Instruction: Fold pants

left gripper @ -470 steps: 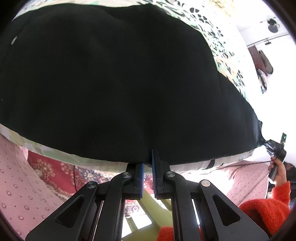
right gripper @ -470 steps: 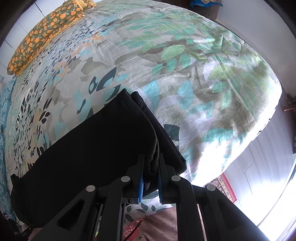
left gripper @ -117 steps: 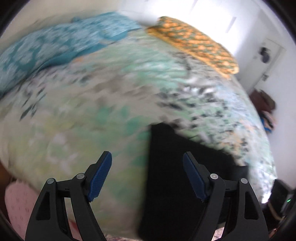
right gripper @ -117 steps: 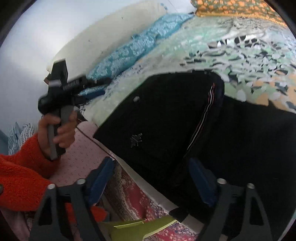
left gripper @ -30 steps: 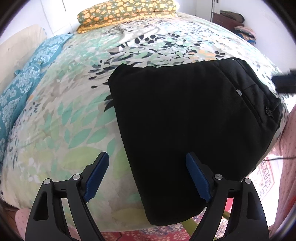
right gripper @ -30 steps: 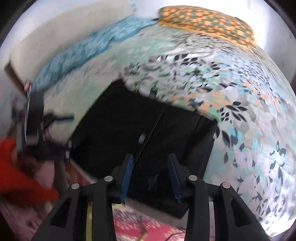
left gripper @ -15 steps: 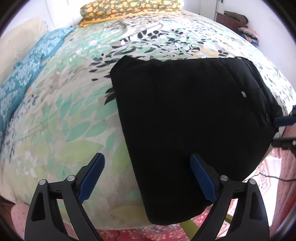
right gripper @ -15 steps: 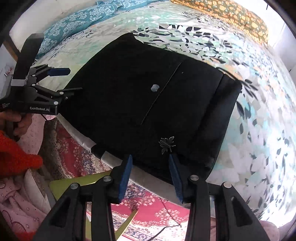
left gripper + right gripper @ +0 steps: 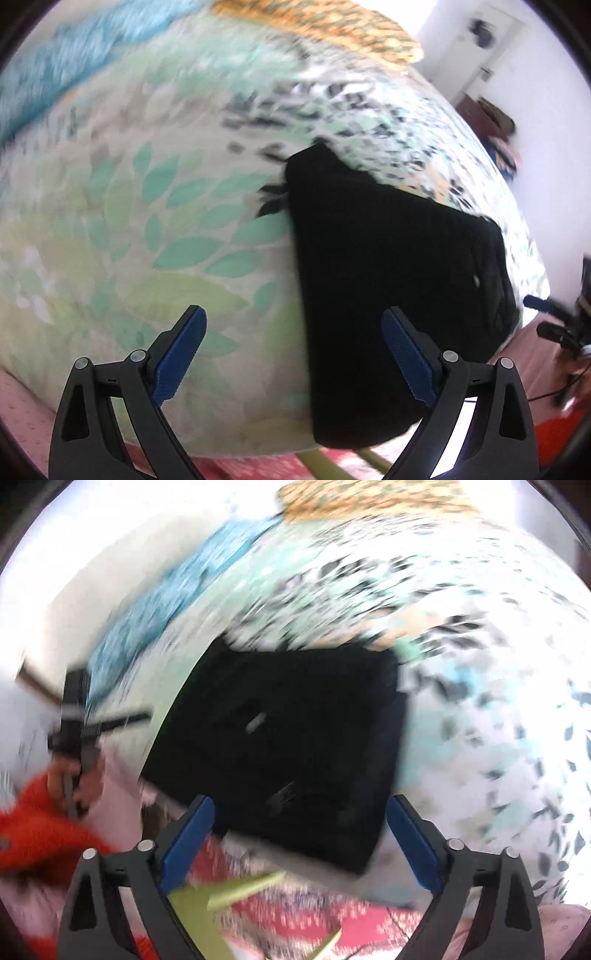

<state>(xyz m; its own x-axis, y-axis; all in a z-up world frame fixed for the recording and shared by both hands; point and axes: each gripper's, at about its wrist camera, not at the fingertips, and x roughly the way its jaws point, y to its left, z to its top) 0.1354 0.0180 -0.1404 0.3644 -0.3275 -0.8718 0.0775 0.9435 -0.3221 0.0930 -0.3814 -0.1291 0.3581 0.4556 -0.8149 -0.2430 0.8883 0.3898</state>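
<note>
The black pants [image 9: 388, 280] lie folded into a compact rectangle near the bed's front edge; they also show in the right wrist view [image 9: 280, 746]. My left gripper [image 9: 295, 354] is open and empty, held above the bed to the left of the pants. My right gripper [image 9: 299, 838] is open and empty, held off the bed's edge in front of the pants. Both views are blurred by motion. Each gripper shows in the other's view, the right one [image 9: 554, 317] and the left one [image 9: 77, 723].
The bed has a leaf-print cover [image 9: 129, 206]. An orange patterned pillow [image 9: 317, 22] and a blue patterned pillow [image 9: 155, 602] lie at the far side. A red patterned rug [image 9: 303, 912] and a yellow-green object [image 9: 221, 897] are on the floor below.
My right gripper's jaws have opened wide and it has pulled back from the pants. My left gripper has swung to the left, so the pants now sit right of centre. Both views blurred.
</note>
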